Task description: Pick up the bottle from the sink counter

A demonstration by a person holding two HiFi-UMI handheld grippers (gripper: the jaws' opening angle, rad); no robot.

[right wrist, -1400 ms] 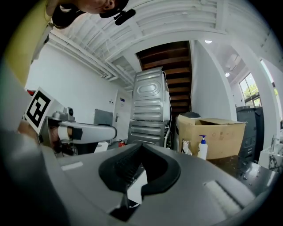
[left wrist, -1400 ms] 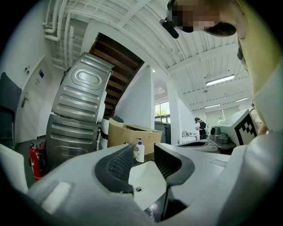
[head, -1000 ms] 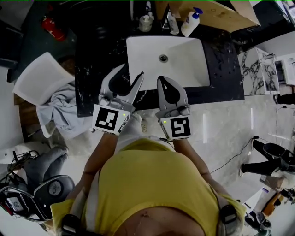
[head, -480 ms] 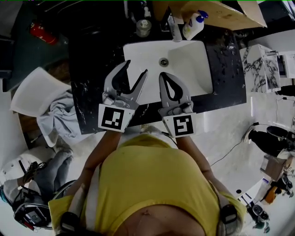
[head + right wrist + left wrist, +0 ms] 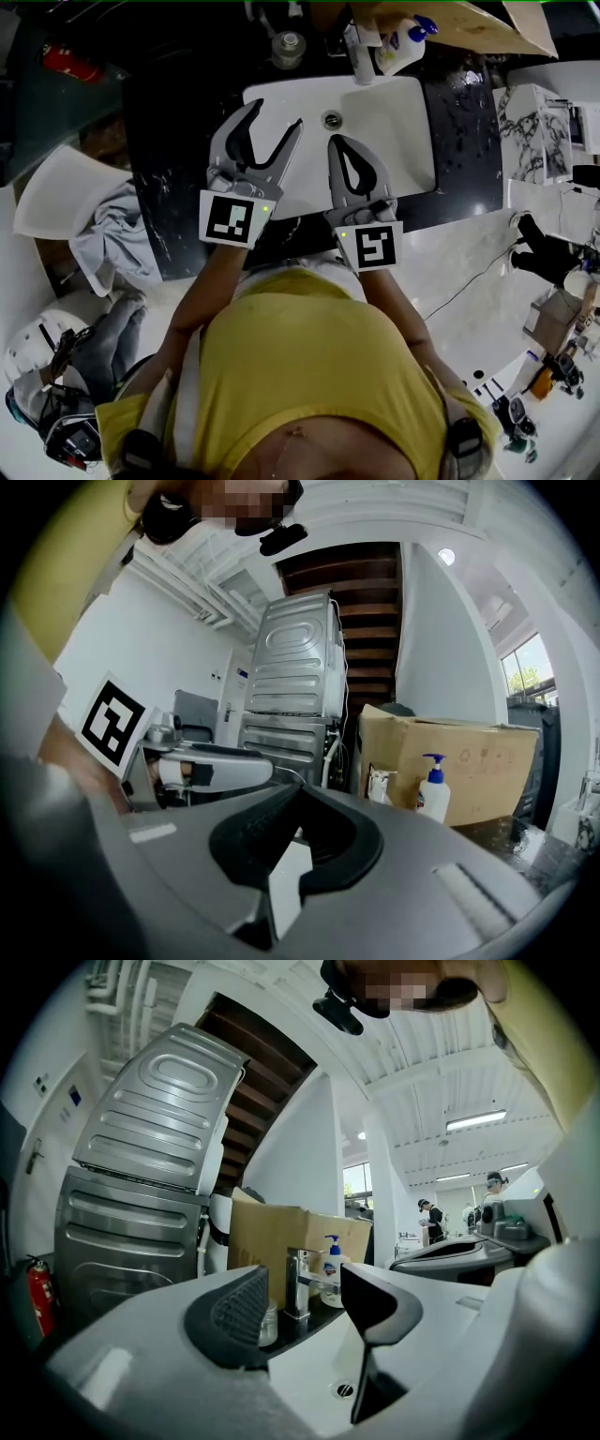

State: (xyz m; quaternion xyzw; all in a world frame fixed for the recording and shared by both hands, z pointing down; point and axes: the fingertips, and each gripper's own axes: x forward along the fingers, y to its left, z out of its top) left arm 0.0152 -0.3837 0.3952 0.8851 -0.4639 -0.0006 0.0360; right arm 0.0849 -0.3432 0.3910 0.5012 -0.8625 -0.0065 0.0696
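Note:
The bottle point(image 5: 398, 45), white with a blue pump top, stands upright on the black counter point(image 5: 459, 112) behind the white sink point(image 5: 394, 141), to the right of the tap point(image 5: 360, 58). It also shows in the left gripper view, the bottle point(image 5: 330, 1275), and in the right gripper view, the bottle point(image 5: 433, 795). My left gripper point(image 5: 277, 114) hovers over the basin's left part with its jaws opening and nothing between them; in its own view the left gripper point(image 5: 305, 1307) frames the tap point(image 5: 297, 1284). My right gripper point(image 5: 340, 142) is shut and empty over the basin's front, well short of the bottle.
A small lidded jar point(image 5: 288, 45) sits left of the tap. A cardboard box point(image 5: 450, 23) stands behind the bottle. A red fire extinguisher point(image 5: 67, 62), a white chair point(image 5: 56, 192) and grey cloth point(image 5: 111, 239) lie left of the counter. A metal machine point(image 5: 141, 1204) rises behind.
Both grippers have moved forward from the counter's front edge to over the basin. The left jaws have spread wider. The right jaws stay shut.

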